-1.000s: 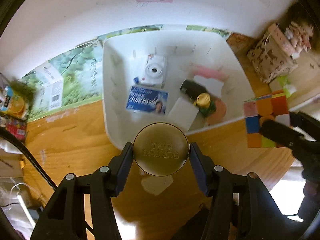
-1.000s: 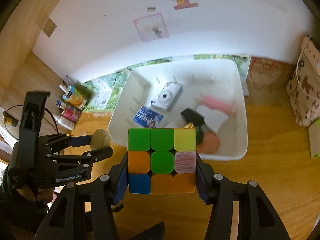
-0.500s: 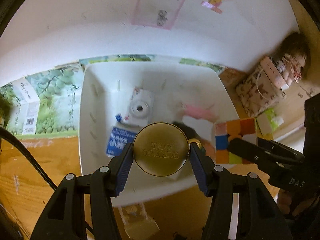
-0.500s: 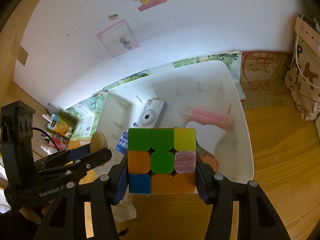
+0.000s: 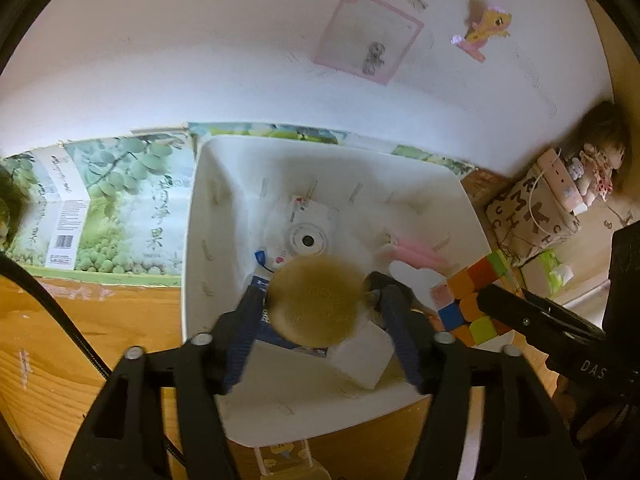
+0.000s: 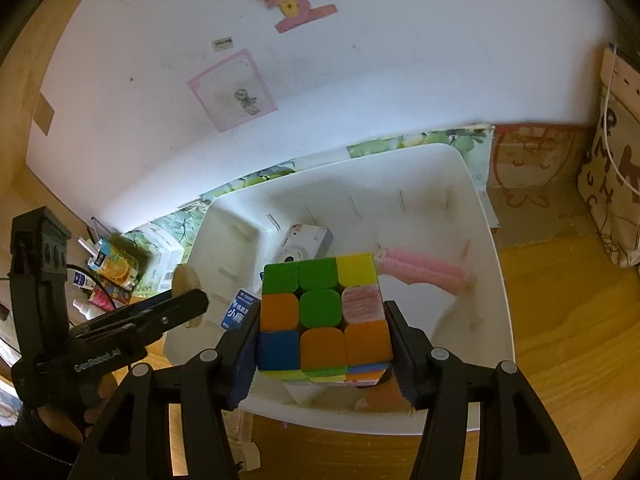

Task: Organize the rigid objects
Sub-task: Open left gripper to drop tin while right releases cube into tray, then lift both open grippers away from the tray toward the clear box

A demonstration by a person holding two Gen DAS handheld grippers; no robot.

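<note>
My left gripper (image 5: 318, 306) hangs over the white bin (image 5: 192, 280). The round gold tin (image 5: 316, 300) between its fingers is blurred and there are gaps to both pads, so the jaws are open. My right gripper (image 6: 322, 320) is over the bin's (image 6: 496, 300) front part, with the colour cube (image 6: 322, 312) tilted between its spread fingers. The cube also shows in the left wrist view (image 5: 470, 300). In the bin lie a white instant camera (image 5: 306, 232), a pink roller (image 6: 420, 268), a blue card (image 6: 240, 308) and a white box (image 5: 360, 354).
Green fruit-print cartons (image 5: 108, 208) stand behind and left of the bin against the white wall. A patterned bag (image 5: 532, 216) and a doll (image 5: 600, 152) sit at the right. Small cartons and bottles (image 6: 108, 272) crowd the far left. The wooden tabletop (image 6: 568, 320) surrounds the bin.
Both grippers moved forward over the bin. The left jaws opened and the gold tin came loose and blurred. The right jaws spread and the cube tilted.
</note>
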